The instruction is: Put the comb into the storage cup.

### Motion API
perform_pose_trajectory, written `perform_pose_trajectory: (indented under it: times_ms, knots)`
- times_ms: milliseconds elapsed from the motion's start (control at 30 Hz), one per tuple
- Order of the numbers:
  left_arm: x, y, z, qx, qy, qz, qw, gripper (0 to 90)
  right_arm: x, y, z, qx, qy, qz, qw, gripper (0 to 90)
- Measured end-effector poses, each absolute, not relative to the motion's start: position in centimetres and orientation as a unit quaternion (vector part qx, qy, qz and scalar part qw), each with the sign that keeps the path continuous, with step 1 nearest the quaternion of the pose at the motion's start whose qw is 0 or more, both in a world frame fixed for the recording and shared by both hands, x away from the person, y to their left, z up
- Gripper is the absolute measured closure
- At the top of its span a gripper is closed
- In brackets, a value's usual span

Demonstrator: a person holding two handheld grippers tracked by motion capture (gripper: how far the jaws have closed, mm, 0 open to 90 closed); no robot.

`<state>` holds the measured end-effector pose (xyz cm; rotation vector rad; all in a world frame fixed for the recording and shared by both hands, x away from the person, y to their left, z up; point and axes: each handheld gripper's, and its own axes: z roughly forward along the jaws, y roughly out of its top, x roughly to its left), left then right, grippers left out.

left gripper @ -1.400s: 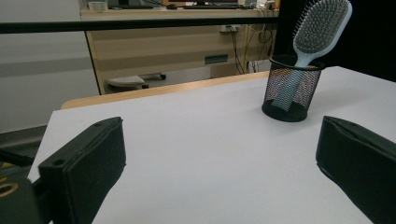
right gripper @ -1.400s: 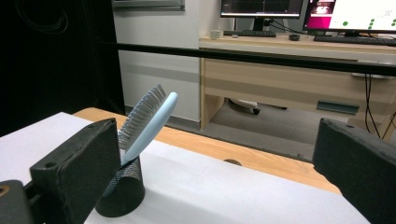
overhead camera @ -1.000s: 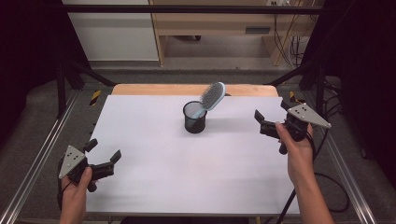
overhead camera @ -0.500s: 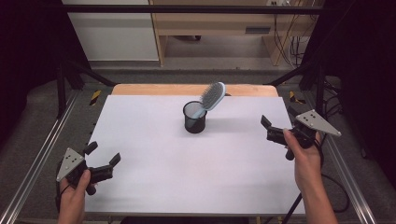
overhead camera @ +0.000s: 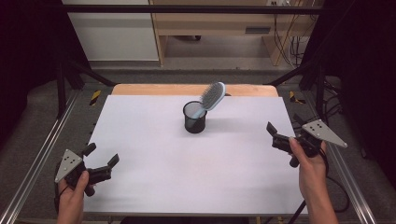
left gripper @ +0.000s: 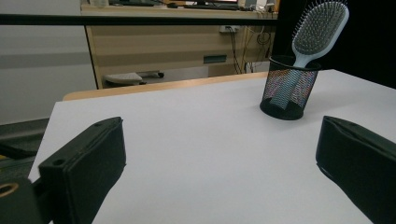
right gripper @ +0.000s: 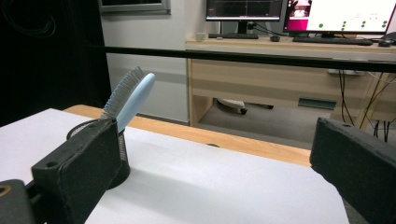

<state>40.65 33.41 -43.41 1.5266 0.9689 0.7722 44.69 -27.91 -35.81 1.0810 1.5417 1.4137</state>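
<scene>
Light-blue plastic paddle hairbrush (overhead camera: 211, 98) stands handle-down in the black wire-mesh cup (overhead camera: 194, 117) at table centre, head tilted toward 1 o'clock. Both grippers are released, jaws spread and empty. Left gripper (overhead camera: 100, 161) has withdrawn toward 7 o'clock, right gripper (overhead camera: 285, 131) toward 4 o'clock, which suggests placement is complete.

White table (overhead camera: 154, 177) carried one black mesh cup (overhead camera: 194, 117), standing upright near middle of far edge, hairbrush (overhead camera: 211, 97) leaning inside.
</scene>
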Motion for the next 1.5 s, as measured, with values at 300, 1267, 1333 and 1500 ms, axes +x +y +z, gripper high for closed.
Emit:
perform_pose_trajectory:
  times_ms: [300, 1267, 1333, 1500]
  knots:
    - [40.7, 33.3, -43.6, 0.651, 0.407, 0.326, 0.551, 1.8, 44.0, -28.6, -37.1, 0.434, 0.600, 0.551, 0.386, 3.2]
    - [40.8, 33.2, -43.7, 0.648, 0.403, 0.319, 0.562, 1.9, 41.2, -30.6, -42.3, 0.462, 0.590, 0.550, 0.368, 2.9]
    - [40.8, 33.2, -43.8, 0.649, 0.403, 0.319, 0.561, 1.9, 41.1, -30.5, -42.7, 0.458, 0.590, 0.551, 0.372, 3.3]
    - [40.8, 33.2, -43.8, 0.651, 0.397, 0.321, 0.562, 2.2, 40.8, -30.2, -43.6, 0.452, 0.595, 0.549, 0.374, 4.0]
